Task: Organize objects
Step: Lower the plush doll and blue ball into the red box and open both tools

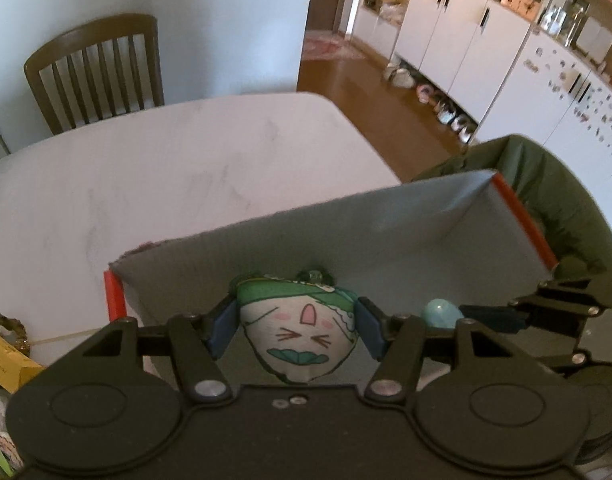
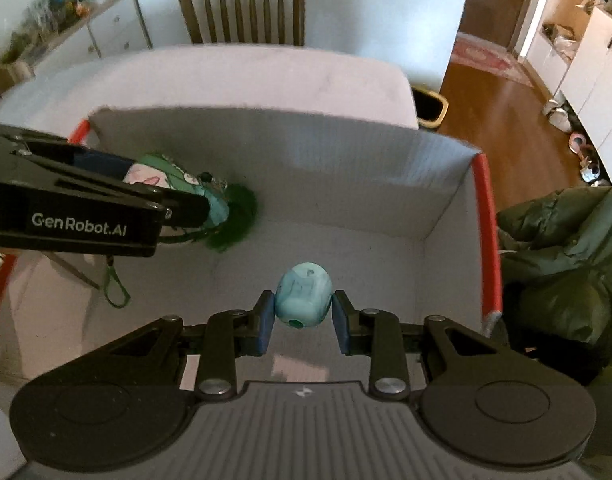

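While both grippers are being held over an open cardboard box, each one is seen clamped on a small item. The box, grey-white inside with red tape along its corner edges, is resting on a pale marble-patterned table, toward the table's right side.

The left gripper is being held closed on a small plush charm, which is squeezed between the two blue pads. A cartoon cat face, pink cheeks and green trim are printed on the charm. From the right wrist view, a green fluffy tuft is hanging from the charm's far end, and a thin green loop is dangling below the gripper. The charm is being kept above the left half of the box interior, near the far wall; whether it is touching the floor of the box cannot be told.

The right gripper is being held closed on a light blue egg-shaped toy, pinched on both sides by its blue pads. The toy is being kept over the right half of the box, near the middle of its floor; contact with the floor cannot be confirmed.

Just right of the box, a dark green padded jacket is lying bunched. At the near left of the table, a yellow packet is lying outside the box. A wooden slatted chair is standing at the far side of the table.
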